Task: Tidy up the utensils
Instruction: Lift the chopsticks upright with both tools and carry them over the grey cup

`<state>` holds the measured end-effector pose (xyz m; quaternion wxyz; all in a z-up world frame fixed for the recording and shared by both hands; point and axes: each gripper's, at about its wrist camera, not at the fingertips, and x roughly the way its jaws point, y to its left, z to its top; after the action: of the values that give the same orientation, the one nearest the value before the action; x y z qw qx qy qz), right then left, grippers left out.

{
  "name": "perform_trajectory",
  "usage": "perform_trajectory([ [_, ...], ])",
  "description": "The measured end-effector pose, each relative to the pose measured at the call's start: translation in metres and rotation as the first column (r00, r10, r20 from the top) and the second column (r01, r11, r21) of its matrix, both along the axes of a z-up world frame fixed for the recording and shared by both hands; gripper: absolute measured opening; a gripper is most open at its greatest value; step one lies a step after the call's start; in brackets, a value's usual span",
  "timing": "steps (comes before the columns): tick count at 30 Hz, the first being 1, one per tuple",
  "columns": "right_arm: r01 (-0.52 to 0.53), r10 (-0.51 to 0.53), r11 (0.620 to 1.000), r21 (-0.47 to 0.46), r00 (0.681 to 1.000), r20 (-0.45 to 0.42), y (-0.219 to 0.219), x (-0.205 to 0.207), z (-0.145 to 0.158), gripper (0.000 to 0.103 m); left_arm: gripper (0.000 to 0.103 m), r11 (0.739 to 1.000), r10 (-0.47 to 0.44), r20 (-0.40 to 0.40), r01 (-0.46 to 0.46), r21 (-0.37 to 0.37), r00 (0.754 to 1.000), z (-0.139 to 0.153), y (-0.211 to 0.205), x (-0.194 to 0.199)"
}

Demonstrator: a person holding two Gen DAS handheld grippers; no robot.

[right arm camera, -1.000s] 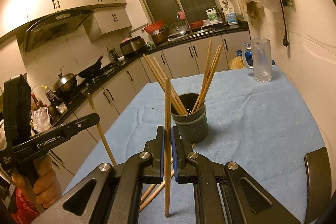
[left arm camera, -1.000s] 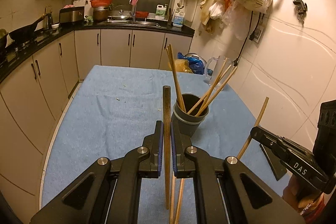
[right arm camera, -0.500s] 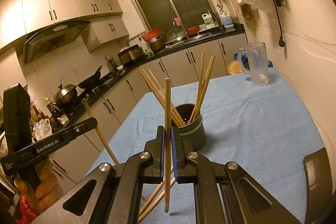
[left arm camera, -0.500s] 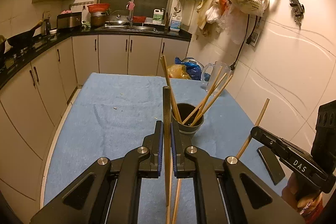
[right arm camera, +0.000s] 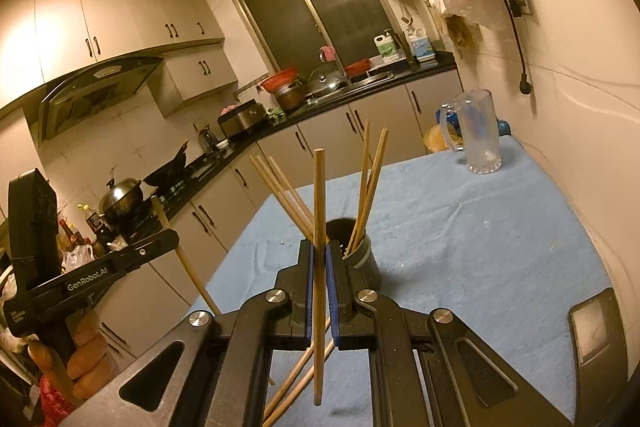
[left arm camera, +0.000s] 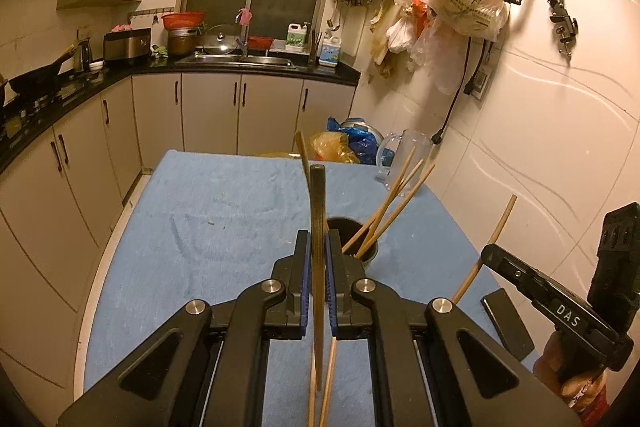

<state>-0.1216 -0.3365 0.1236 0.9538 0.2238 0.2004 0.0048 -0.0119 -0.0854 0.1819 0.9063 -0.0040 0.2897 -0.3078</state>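
Both grippers, left and right, each clamped on one chopstick, had risen above the holder, ready for dropping in.

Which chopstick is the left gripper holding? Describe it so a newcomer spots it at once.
On the blue table cloth stands a dark cup of pale chopsticks. Just in front, the left gripper clamps one chopstick upright; unlike the others it is dark brown, not pale.
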Motion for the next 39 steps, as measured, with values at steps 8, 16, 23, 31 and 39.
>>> perform_trajectory([
  [8,0.034,-0.034,0.999,0.007,0.998,0.044,-0.01,0.01,0.023,0.007,0.007,0.999,0.003,0.03,-0.002,-0.034,1.0,0.027,-0.01,0.016],
  [16,0.086,-0.085,0.996,0.0,0.99,0.112,-0.021,0.028,0.055,0.007,0.007,0.996,0.026,0.065,-0.02,-0.092,0.998,0.065,-0.02,0.042],
  [23,0.13,-0.131,0.991,0.016,0.982,0.14,-0.032,0.054,0.071,0.007,0.007,0.989,0.049,0.081,-0.037,-0.146,0.996,0.088,-0.038,0.065],
  [31,0.167,-0.164,0.986,-0.007,0.976,0.145,-0.034,0.08,0.071,0.007,0.007,0.988,0.06,0.076,-0.048,-0.146,0.995,0.074,-0.06,0.085],
  [39,0.164,-0.161,0.986,-0.029,0.983,0.092,-0.035,0.099,0.044,0.007,0.007,0.989,0.058,0.021,-0.054,-0.139,0.998,0.038,-0.065,0.105],
])
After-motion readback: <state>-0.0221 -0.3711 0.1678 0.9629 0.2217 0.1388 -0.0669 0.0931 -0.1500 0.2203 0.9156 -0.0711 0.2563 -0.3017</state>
